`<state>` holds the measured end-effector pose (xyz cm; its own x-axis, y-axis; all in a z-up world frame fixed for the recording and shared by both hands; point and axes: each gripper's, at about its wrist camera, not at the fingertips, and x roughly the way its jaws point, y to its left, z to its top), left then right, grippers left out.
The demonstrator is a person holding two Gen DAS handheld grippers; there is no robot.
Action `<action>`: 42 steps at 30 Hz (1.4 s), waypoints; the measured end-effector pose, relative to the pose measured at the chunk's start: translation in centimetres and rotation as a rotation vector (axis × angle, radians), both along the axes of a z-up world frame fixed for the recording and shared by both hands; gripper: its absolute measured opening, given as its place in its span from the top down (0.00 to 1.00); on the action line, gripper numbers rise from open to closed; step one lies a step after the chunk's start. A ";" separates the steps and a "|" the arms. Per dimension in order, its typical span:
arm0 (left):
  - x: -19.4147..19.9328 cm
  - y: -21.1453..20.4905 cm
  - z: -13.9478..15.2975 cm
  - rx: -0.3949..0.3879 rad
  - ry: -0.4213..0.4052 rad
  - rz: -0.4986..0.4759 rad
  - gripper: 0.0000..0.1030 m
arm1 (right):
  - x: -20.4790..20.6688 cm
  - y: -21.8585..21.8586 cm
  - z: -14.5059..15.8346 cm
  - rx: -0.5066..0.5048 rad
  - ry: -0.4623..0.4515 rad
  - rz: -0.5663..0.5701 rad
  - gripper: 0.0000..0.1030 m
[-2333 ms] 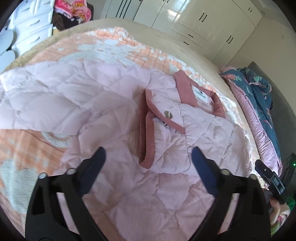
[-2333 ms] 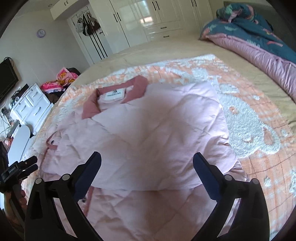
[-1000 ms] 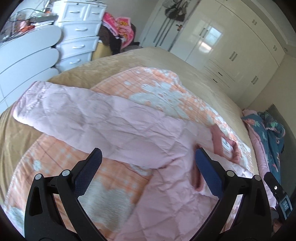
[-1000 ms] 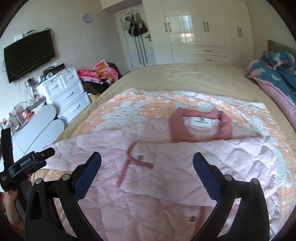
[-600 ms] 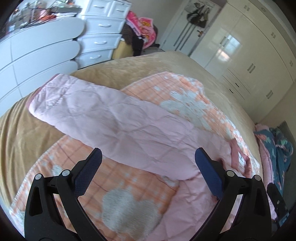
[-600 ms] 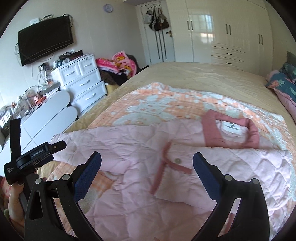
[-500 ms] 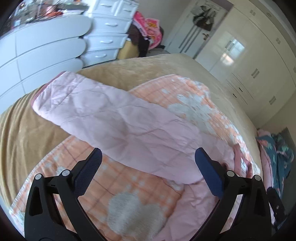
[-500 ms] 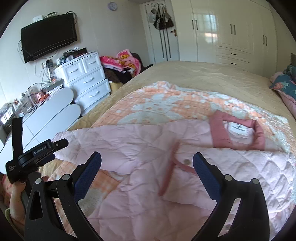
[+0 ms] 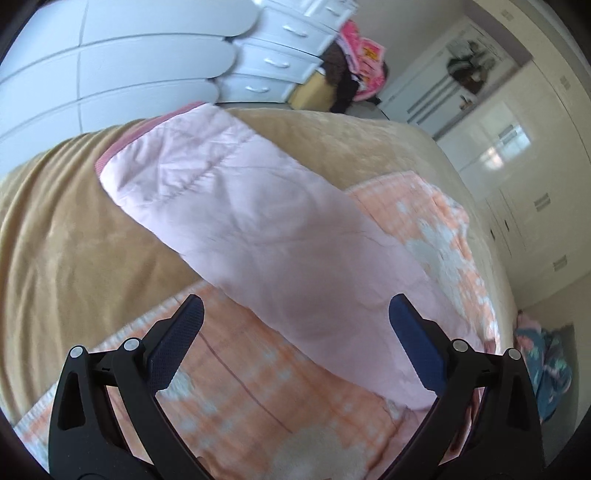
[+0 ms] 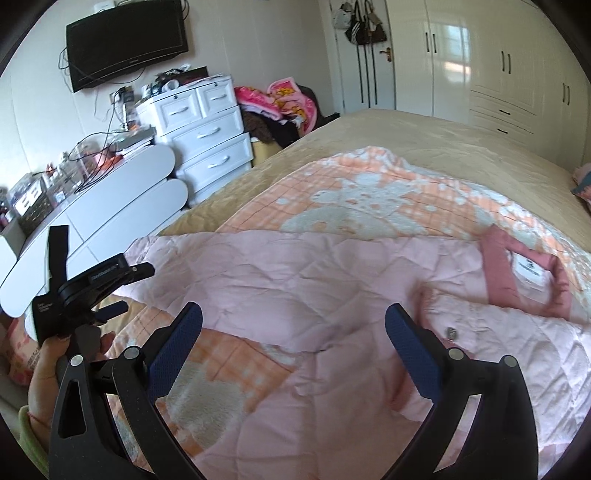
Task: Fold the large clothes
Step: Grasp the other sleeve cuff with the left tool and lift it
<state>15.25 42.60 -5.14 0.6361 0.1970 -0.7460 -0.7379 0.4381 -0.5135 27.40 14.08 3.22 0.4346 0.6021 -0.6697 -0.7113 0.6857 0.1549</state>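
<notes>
Left wrist view: sleeve [image 9: 280, 236] runs away up-left from your left gripper [image 9: 295, 314], jaws apart; right gripper [image 10: 293, 325], also apart, sits farther.

Beyond my tongs, a tan bedspread [image 10: 424, 144] covers the bed, with an orange-and-white checked blanket [image 10: 369, 192] spread on top of it. A white chest of drawers [image 10: 207, 140] stands against the wall beside a heap of pink and dark clothes [image 10: 280, 107]. A black television [image 10: 125, 37] hangs above a cluttered white counter [image 10: 92, 192]. Handbags [image 10: 364, 26] hang on the door, next to glossy white wardrobes [image 10: 517, 62]. In my left view a dark floral quilt [image 9: 546, 369] lies at the bed's far edge.
</notes>
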 end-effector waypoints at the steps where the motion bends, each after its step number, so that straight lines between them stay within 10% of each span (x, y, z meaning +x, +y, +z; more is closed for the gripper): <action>1: -0.3 0.5 -0.5 -0.012 0.003 0.022 0.09 | 0.0 0.1 -0.2 0.004 0.005 0.004 0.04; 15: -1.9 4.8 -4.6 -0.091 -0.128 0.188 0.11 | 1.1 -4.1 -2.1 0.046 0.082 -0.074 0.04; 20: -2.5 5.0 -4.5 -0.081 -0.130 0.253 0.77 | 0.9 -7.2 -2.0 0.053 0.087 -0.119 0.04; 42: -2.4 -10.1 13.7 0.283 -0.491 -0.083 0.91 | -2.5 -19.2 -2.5 0.110 0.113 -0.324 0.04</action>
